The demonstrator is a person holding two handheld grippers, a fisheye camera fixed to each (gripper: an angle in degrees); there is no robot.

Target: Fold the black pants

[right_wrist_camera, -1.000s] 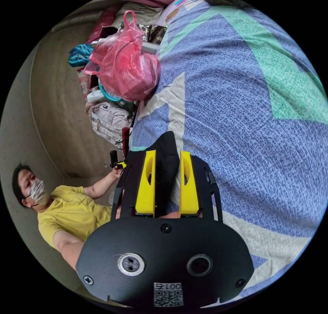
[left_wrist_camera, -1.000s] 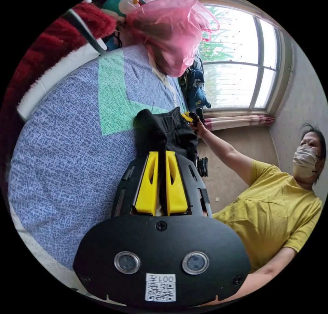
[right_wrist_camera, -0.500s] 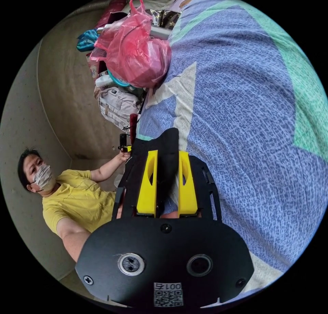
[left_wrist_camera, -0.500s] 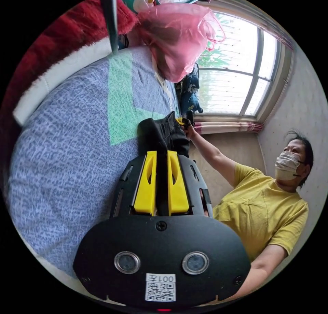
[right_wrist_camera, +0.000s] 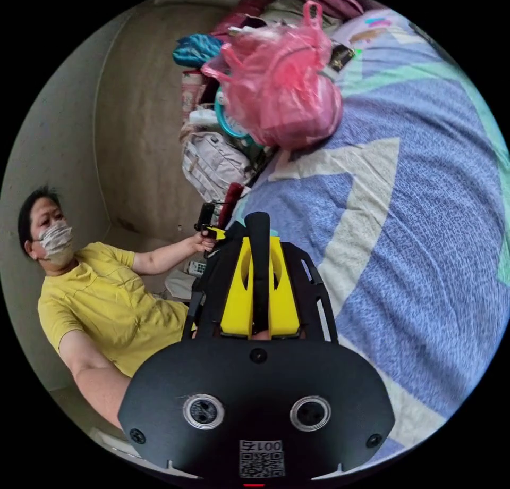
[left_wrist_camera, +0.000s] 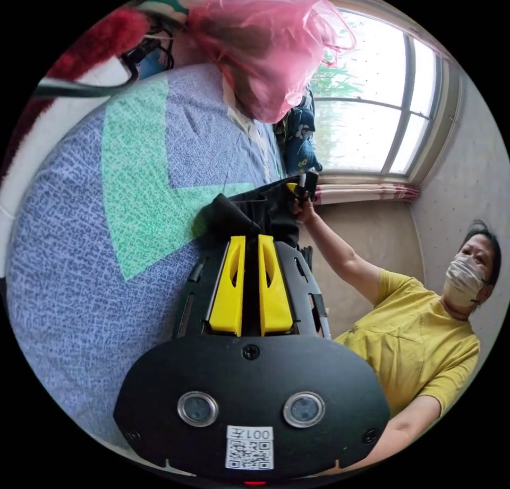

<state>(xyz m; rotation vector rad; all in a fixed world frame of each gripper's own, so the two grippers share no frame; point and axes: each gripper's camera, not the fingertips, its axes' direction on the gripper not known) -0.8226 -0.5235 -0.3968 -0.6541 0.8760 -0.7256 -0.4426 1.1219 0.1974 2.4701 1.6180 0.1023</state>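
Over the patterned bed [left_wrist_camera: 79, 276], both outstretched arms hold left gripper [left_wrist_camera: 249, 242] and right gripper [right_wrist_camera: 260, 242] clamped on black pants [left_wrist_camera: 249, 212].

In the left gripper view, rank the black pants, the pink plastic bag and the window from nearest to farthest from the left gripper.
1. black pants: clamped in the left gripper, just beyond its tips on the bed.
2. pink plastic bag: farther up the bed, at its far end.
3. window: beyond the bag, in the far wall.
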